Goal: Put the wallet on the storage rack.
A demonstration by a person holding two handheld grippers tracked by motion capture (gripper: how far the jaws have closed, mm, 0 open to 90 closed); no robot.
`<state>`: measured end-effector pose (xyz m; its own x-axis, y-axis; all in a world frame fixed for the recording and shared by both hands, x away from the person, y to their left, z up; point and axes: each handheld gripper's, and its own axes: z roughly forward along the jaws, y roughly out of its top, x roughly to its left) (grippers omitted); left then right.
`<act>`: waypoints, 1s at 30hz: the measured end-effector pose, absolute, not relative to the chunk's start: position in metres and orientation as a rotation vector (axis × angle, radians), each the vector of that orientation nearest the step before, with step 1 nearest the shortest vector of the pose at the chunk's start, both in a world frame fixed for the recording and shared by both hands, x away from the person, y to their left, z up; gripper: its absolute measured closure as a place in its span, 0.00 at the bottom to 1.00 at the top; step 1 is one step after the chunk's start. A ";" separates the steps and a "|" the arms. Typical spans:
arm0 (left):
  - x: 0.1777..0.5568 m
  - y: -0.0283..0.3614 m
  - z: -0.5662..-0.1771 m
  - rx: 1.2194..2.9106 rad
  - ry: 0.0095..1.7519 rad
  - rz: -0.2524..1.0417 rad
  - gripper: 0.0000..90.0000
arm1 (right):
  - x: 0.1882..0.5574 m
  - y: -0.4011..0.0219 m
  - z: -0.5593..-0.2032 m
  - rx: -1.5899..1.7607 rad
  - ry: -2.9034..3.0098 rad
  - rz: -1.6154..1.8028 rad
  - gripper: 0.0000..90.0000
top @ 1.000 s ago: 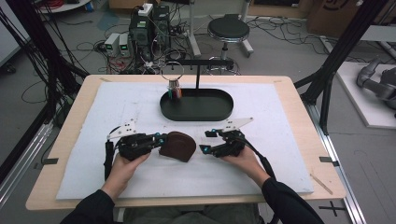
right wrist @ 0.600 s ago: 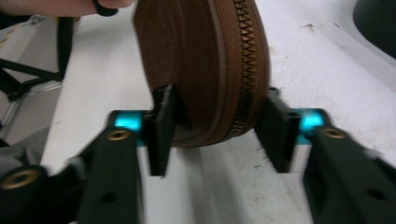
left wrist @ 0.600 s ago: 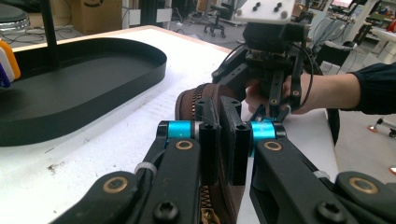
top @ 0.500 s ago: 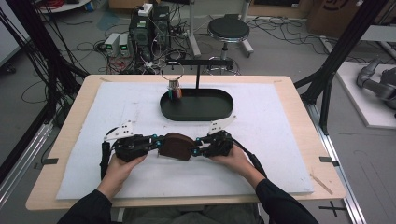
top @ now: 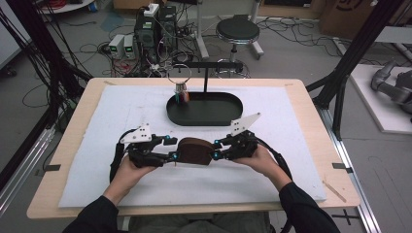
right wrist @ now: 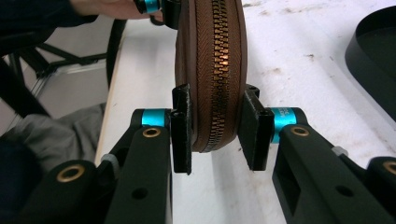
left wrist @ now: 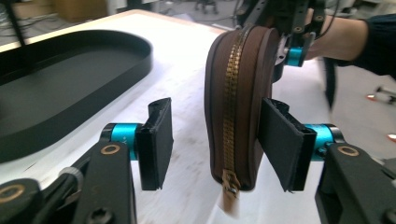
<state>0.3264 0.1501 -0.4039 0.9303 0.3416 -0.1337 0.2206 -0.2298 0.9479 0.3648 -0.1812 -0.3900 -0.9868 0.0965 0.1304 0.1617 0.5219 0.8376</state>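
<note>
A brown zip pouch (top: 194, 150) stands on edge, zip up, between both grippers over the white mat. My right gripper (top: 215, 149) is shut on the pouch's right end; in the right gripper view both pads press the pouch (right wrist: 210, 70) on either side of the brass zip, after its jaws have just been closing. My left gripper (top: 171, 148) has just been opening. In the left gripper view the pouch (left wrist: 233, 93) sits between its spread jaws, the left pad (left wrist: 156, 140) clearly apart from it, the right pad close against its side.
A black oval tray (top: 170, 109) lies beyond the pouch at mid-table, with a black stand behind it holding a wire ring and small coloured items (top: 180, 90). The white mat (top: 291, 126) covers most of the wooden table. Cables, a stool and gear sit past the far edge.
The right gripper came in from the right and closed on the pouch. The left gripper's jaws have opened. The pouch now stands on edge, slightly raised.
</note>
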 end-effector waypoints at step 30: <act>0.329 0.137 -0.398 1.593 0.357 0.014 0.76 | 0.362 -0.207 -0.371 -0.335 -2.479 -1.773 0.74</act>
<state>0.3292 0.1369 -0.3976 0.9493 0.2348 -0.2093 0.2178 -0.0106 0.9759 0.3622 -0.2075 -0.3713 -0.9733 0.1331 0.1868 0.2198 0.3084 0.9255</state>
